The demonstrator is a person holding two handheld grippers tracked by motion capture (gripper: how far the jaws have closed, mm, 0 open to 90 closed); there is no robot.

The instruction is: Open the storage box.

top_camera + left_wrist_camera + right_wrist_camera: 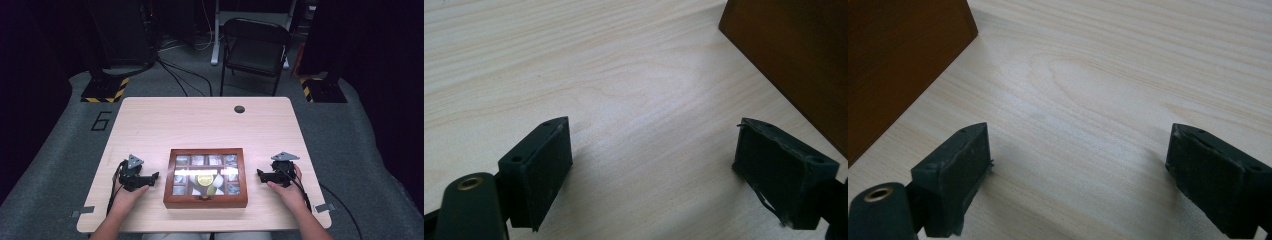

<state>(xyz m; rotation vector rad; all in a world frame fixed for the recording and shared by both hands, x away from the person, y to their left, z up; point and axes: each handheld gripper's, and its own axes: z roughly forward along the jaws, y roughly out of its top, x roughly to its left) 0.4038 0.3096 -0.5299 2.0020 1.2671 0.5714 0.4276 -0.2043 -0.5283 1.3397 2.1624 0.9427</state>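
a rectangular wooden box [206, 178] sits on the near middle of a pale wood-grain table [200, 125], close to the person's edge. its frame is a dark reddish-brown, smooth and slightly glossy, with squared corners and a small clasp at the middle of the front wall. the lid is glazed and divided by thin wooden bars into small square panes; glare washes across the glass, and under it a round yellowish thing and some pale shapes show, too blurred to tell apart.

the left gripper [153, 176] rests low over the table just beside the box's left wall, apart from it. its black body is angular, topped by a grey three-cornered plate, with a cable trailing back along the forearm. in the left gripper view its two jaws are blocky, matte and black, faced with flat rubbery pads, and they stand spread wide with only bare tabletop between them; the box's flat brown side fills the upper right corner.

the right gripper [260, 174] sits the same way just beside the box's right wall, not touching. in the right gripper view its jaws are likewise spread wide over bare grain, pinching nothing, with the box's brown side at upper left.
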